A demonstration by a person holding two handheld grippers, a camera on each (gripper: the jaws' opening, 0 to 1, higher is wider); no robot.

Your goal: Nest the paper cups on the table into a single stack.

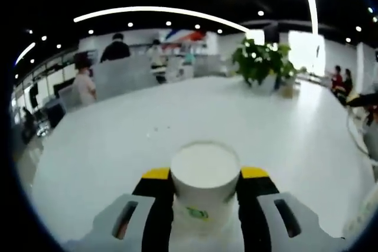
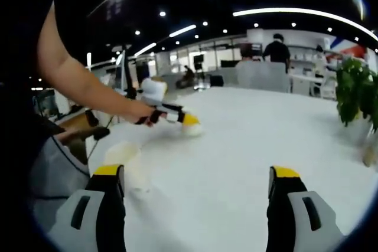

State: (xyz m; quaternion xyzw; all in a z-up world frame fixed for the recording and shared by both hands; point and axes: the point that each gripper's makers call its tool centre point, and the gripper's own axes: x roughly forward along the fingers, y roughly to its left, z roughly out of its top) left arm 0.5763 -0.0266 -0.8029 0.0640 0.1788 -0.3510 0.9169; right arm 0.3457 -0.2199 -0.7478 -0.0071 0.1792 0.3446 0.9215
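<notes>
Clamped at six o'clock in the left claw [image 1: 205, 190], a white thin-walled paper cup [image 1: 205, 172] crushes easily; right claw [image 2: 198, 184] gapes empty.

A potted plant [image 1: 260, 63] stands at the white table's [image 1: 118, 140] far end.

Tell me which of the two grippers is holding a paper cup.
The left gripper: its jaws are shut on an upside-down white paper cup. The right gripper stands wide open over the table.
</notes>
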